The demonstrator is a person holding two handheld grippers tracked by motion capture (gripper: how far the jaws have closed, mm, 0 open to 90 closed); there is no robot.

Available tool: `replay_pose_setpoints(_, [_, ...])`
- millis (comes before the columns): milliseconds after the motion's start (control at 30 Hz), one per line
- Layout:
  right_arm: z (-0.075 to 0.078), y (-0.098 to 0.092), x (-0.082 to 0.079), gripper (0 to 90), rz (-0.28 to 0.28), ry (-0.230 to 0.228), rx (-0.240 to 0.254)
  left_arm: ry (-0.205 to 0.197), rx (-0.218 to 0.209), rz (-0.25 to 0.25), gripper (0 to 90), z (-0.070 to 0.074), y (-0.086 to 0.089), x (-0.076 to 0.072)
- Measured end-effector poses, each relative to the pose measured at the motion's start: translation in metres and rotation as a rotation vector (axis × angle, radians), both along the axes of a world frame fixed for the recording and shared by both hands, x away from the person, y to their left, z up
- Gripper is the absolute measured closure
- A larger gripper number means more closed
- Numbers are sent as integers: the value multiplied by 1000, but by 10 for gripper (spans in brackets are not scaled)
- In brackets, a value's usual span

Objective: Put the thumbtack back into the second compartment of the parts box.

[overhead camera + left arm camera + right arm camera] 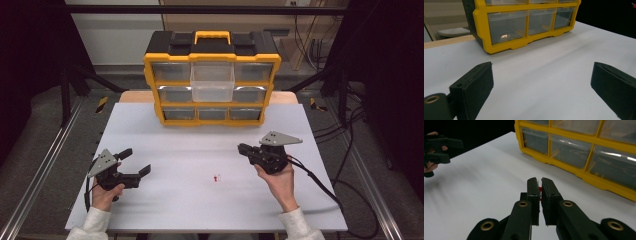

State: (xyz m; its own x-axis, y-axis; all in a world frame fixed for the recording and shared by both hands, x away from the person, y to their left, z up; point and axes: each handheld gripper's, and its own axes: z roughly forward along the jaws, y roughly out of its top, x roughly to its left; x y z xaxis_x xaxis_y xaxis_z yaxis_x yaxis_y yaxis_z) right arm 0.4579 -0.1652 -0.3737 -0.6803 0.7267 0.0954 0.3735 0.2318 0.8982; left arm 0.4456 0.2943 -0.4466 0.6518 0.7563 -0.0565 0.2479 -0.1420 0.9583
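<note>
The right claw (540,185) is pinching a small red piece (540,190) above the white surface (200,150), the left claw (136,162) is hanging spread, and another red bit (217,177) is lying between them, before the yellow drawer organizer (212,80)

The left hand-held gripper (541,85) has its two black jaws spread wide, one at 8 o'clock and one at 4 o'clock, with bare white worktop (544,65) between them. At 12 o'clock stands a yellow drawer cabinet (524,22) with clear drawers; the leftmost drawer (506,26) holds something small and pale.
</note>
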Motion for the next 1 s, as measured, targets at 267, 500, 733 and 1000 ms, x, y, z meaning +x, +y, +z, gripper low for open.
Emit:
replay_pose_setpoints(267, [35, 2, 5, 854, 4, -53, 4, 2, 1, 0, 41, 0, 0, 0])
replay_pose_setpoints(500, [61, 3, 9, 854, 2, -87, 15, 3, 3, 1, 41, -1, 0, 0])
replay_pose_setpoints(733, [90, 9, 14, 854, 0, -122, 21, 2, 4, 2, 41, -1, 0, 0])
replay_pose_setpoints(1000, [125, 20, 26, 854, -1, -165, 20, 4, 5, 1, 41, -1, 0, 1])
